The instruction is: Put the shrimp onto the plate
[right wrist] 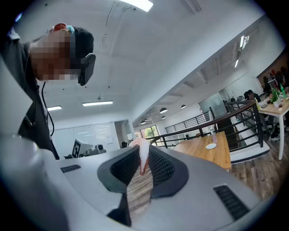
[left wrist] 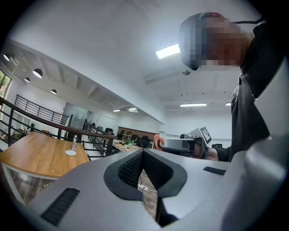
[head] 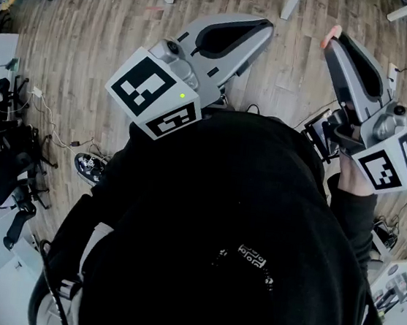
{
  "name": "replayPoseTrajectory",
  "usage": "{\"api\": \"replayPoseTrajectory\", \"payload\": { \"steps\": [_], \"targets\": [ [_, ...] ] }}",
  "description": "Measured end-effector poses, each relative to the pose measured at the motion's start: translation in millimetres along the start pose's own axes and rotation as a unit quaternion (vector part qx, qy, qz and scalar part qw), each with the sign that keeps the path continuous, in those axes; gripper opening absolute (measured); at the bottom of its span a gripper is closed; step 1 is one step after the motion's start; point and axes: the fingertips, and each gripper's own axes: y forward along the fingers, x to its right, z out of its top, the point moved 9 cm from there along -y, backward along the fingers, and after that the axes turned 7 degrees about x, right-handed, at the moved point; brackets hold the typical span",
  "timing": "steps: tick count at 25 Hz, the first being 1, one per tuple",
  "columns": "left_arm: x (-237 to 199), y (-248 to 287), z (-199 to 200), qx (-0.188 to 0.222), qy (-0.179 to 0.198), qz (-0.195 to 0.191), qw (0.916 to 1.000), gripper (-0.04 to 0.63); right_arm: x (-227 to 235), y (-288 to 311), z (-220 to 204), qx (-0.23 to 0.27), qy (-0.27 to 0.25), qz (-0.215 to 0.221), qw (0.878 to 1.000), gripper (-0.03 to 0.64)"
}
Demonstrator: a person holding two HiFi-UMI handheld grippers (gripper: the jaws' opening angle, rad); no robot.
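Head view: left gripper (head: 262, 30) sat upper centre; right gripper (head: 334, 39) upper right, well apart; shrimp (head: 328, 35) between the right gripper's jaws; right gripper view: table (right wrist: 219, 158) at right; plate (right wrist: 211, 146) on it, bottle (right wrist: 213, 136) just behind.

Open-plan office: wooden desks (left wrist: 43, 155), railings (left wrist: 54, 127), ceiling light panels (left wrist: 168, 51)

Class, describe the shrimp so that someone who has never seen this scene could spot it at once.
Start from the person in the black top above the wooden floor, then follow the right hand-held gripper to its tip. The shrimp is pinched there, small and pinkish-orange against the grey jaws. The left hand-held gripper holds nothing.
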Motion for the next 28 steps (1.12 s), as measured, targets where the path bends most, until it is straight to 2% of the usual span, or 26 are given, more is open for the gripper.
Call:
{"api": "replayPoseTrajectory", "payload": {
  "steps": [5,9,13,19,24,28],
  "targets": [
    [3,1,-4,-0.007,0.008,0.015,0.9998,0.003,-1,1,0,-0.017,-0.010,0.007,1.000,0.077],
    [6,-1,-7,-0.002,0.000,0.012,0.9999,0.003,3,-1,1,-0.002,0.008,0.019,1.000,0.077],
    [7,2,-9,-0.008,0.009,0.009,0.9999,0.003,4,4,8,0.003,-0.003,0.031,1.000,0.077],
    [6,-5,-9,-0.020,0.021,0.012,0.9995,0.003,25,-9,11,0.008,0.014,0.008,1.000,0.077],
    [-14,-12,-21,-0.036,-0.002,0.042,0.9985,0.003,42,-10,13,0.001,0.011,-0.009,1.000,0.077],
    [-26,-1,-14,-0.029,0.005,0.033,0.9990,0.003,53,-7,15,0.011,0.027,-0.025,0.999,0.077]
  ]
}}
